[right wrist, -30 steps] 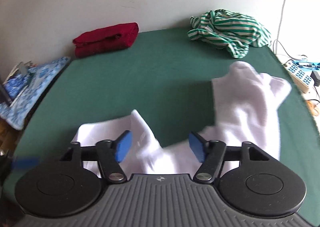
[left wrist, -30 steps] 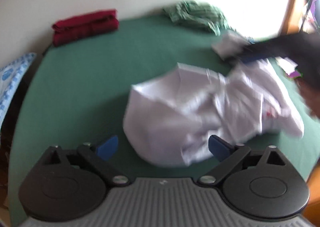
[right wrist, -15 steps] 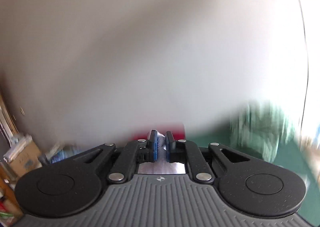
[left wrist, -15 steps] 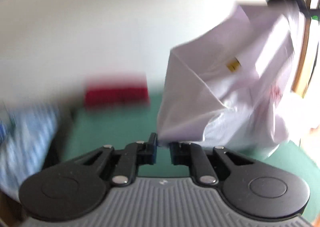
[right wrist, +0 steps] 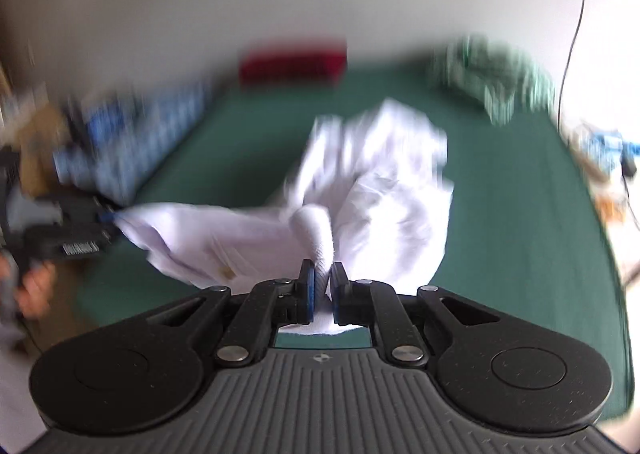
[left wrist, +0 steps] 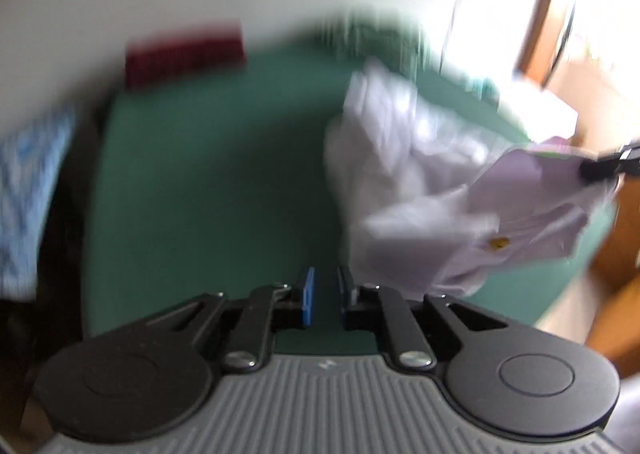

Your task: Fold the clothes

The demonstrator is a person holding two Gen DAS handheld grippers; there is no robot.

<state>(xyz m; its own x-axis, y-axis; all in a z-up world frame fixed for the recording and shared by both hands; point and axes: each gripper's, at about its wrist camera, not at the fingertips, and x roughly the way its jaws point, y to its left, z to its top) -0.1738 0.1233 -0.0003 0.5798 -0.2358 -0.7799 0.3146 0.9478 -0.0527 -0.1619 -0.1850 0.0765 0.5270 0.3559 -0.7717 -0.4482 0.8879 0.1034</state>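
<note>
White shirt (right wrist: 372, 182) hangs bunched and stretched between the two grippers over the middle of the green bench (right wrist: 520, 214), though blur hides whether its far folds rest on the surface. The right gripper (right wrist: 322, 274) is closing its jaws with a roll of the shirt's fabric pinched between the blue pads, while the left gripper (left wrist: 325, 280), narrowed to a slim gap, holds a corner of the shirt at its tips, as the right wrist view shows. A folded dark red garment (right wrist: 292, 62) lies at the bench's far edge and a green striped garment (right wrist: 492, 82) at its far right corner.
</note>
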